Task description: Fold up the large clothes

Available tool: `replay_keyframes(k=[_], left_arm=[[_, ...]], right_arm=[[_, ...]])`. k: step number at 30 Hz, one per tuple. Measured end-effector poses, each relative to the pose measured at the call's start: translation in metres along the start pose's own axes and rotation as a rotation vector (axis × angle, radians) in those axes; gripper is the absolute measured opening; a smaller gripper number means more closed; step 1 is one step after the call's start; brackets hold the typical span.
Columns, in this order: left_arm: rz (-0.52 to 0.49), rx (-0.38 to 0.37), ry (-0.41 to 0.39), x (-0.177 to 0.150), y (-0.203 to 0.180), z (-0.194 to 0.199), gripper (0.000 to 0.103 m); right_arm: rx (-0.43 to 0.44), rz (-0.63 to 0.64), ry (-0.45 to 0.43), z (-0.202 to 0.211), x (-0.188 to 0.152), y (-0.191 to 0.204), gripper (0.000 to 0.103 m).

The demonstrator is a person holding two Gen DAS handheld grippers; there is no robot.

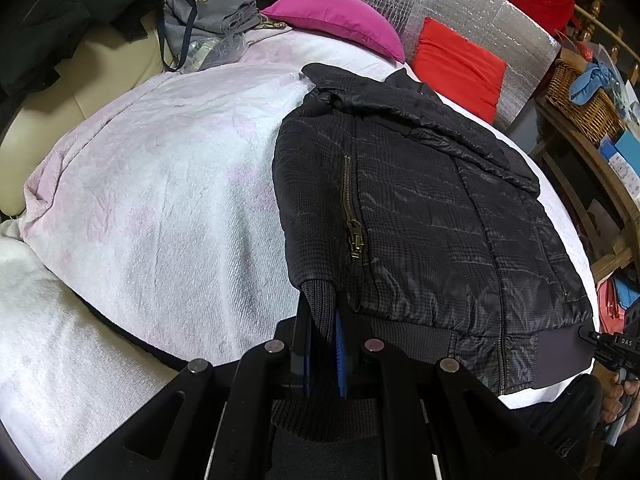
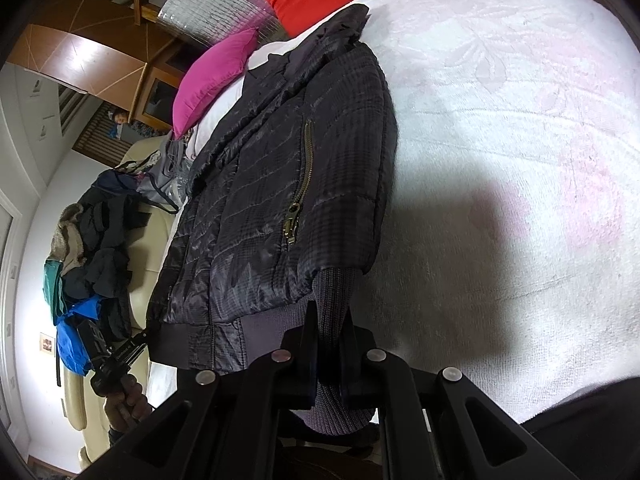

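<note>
Item: black quilted jacket, lying flat on a white bedspread with faint pink flowers, collar end toward the cushions, ribbed hem toward the holder.

Left wrist view, left to right:
- Dark clothes heaped on a cream sofa at the far left edge.
- Grey folded garment at the head of the bed, beside the sofa.
- Magenta cushion just beyond the jacket's collar.
- Left tongs, together and clamped on a ribbed knit cuff at the jacket's lower left corner; a blue pad showed on one finger.
- Brass pocket zip on the jacket's left panel.
- Red cushion leaning against a silver insulation sheet.
- Wicker basket on wooden shelving at the right.
- Part of the other tool and a hand at the right edge, by the hem.

Right wrist view, left to right:
- Hand holding the other tool at the hem's far end.
- Pile of dark and blue clothes on the sofa.
- Jacket running up the middle of the frame.
- Right tongs, together and clamped on the other ribbed cuff.
- Open bedspread to the right, with a shadow across it.
</note>
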State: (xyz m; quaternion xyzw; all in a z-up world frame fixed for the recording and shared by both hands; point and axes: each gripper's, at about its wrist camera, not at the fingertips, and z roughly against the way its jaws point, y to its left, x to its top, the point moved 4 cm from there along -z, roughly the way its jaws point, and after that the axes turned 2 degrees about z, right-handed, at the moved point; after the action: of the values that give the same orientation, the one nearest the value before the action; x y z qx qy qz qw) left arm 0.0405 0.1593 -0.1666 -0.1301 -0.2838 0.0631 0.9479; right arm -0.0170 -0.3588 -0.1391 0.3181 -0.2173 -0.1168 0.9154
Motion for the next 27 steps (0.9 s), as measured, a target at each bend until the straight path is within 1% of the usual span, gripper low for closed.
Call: replay_keyframes(k=[14, 20, 27], left_arm=[[-0.002, 0.003, 0.003, -0.0004, -0.0007, -0.0005, 0.010], [-0.004, 0.012, 0.013, -0.0004, -0.0002, -0.0032, 0.010], [-0.005, 0.014, 0.005, -0.0011, -0.0020, 0.0001, 0.010]], right_arm=[[0.040, -0.005, -0.012, 0.0035, 0.0004, -0.0025, 0.008], [0.050, -0.009, -0.011, 0.0026, 0.0003, -0.0049, 0.008], [0.056, -0.007, -0.009, 0.0030, 0.0008, -0.0057, 0.008]])
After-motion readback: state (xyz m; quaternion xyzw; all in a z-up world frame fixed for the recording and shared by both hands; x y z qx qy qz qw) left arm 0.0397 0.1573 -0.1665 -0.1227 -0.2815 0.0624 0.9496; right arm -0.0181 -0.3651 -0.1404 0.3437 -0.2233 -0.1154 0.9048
